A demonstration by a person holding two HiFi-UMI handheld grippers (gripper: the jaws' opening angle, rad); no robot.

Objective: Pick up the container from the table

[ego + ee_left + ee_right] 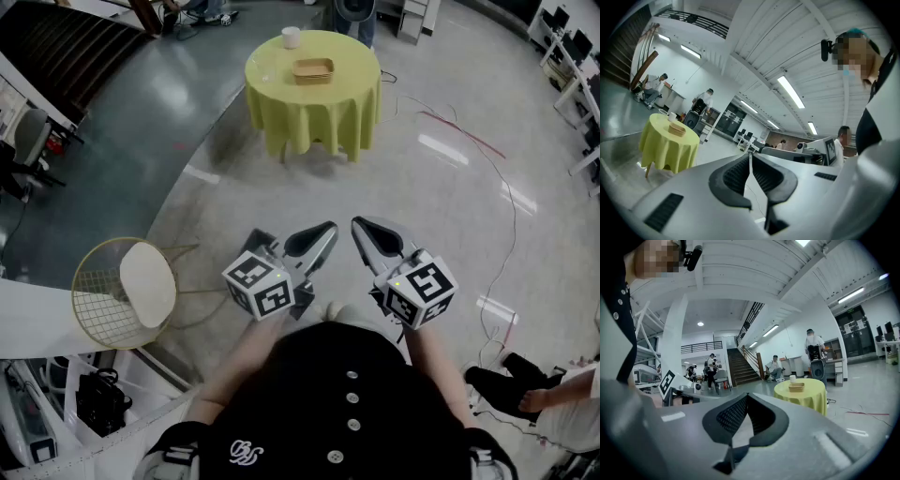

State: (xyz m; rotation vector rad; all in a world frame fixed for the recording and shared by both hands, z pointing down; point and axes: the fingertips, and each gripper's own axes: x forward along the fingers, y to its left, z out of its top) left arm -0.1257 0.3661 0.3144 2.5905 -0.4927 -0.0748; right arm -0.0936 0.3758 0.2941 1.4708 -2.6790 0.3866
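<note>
The container (313, 69) is a shallow tan tray lying on a round table (319, 117) with a yellow-green cloth, far ahead across the floor. A white cup (292, 37) stands behind it. My left gripper (322, 234) and right gripper (364, 230) are held side by side in front of my body, both shut and empty, well short of the table. In the left gripper view the container (677, 130) sits on the table (668, 145) at the left, beyond the shut left gripper (750, 155). The right gripper view has the container (796, 387) right of the shut right gripper (747, 395).
A gold wire chair (124, 291) with a white seat stands at my left. Thin cables (497, 183) run over the glossy floor to the right of the table. A seated person's foot (525, 398) shows at lower right. Several people (774, 365) and a staircase (738, 364) are far behind.
</note>
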